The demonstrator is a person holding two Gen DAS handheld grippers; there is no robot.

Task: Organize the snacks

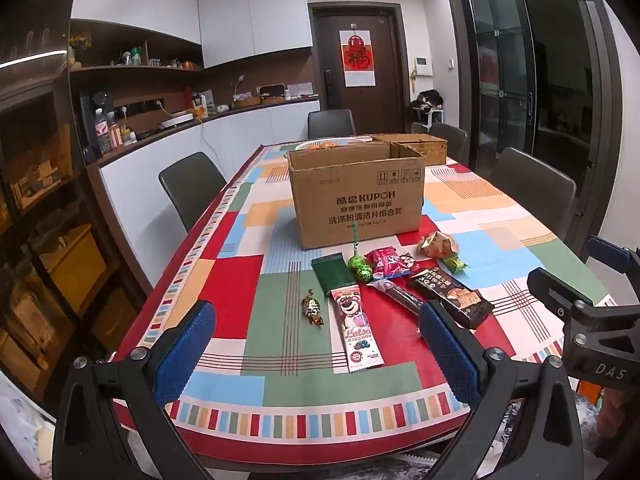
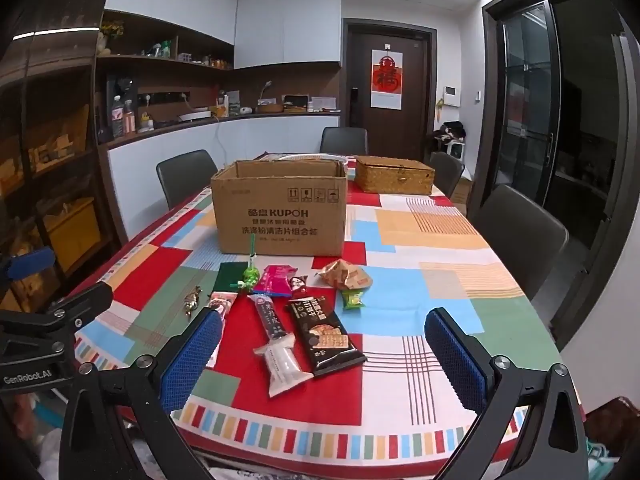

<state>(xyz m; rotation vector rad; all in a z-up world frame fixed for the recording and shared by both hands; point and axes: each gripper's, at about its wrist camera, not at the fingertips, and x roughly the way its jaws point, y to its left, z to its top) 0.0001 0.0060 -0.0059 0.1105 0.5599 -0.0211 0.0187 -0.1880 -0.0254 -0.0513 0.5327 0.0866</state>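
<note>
The left gripper (image 1: 316, 344) stands at the lower centre of its frame with jaws spread wide and nothing between them. The right gripper (image 2: 324, 348) stands likewise at the lower centre of its own frame, jaws wide, gripping nothing.

The snacks lie loose on the patchwork tablecloth (image 1: 276, 384), in the middle of both frames, in front of the cardboard box (image 1: 356, 196):
- a pink bear-print packet (image 1: 356, 328), nearest the left gripper;
- a dark biscuit packet (image 2: 324, 336) beside a long clear-ended packet (image 2: 276, 344);
- a pink-red packet (image 1: 386, 262), a green lollipop (image 1: 359, 266), a flat dark green packet (image 1: 331, 272);
- a crumpled tan wrapper (image 2: 346, 274), a small green sachet (image 2: 353, 300), a small foil-wrapped sweet (image 1: 313, 308).

The box is open at the top (its interior cannot be seen from either view). Behind it, upper centre-right of the right wrist frame, sits a woven basket (image 2: 394, 176) with its lid closed. A pale dish (image 1: 320, 145) shows partly behind the box; its contents cannot be made out.
</note>
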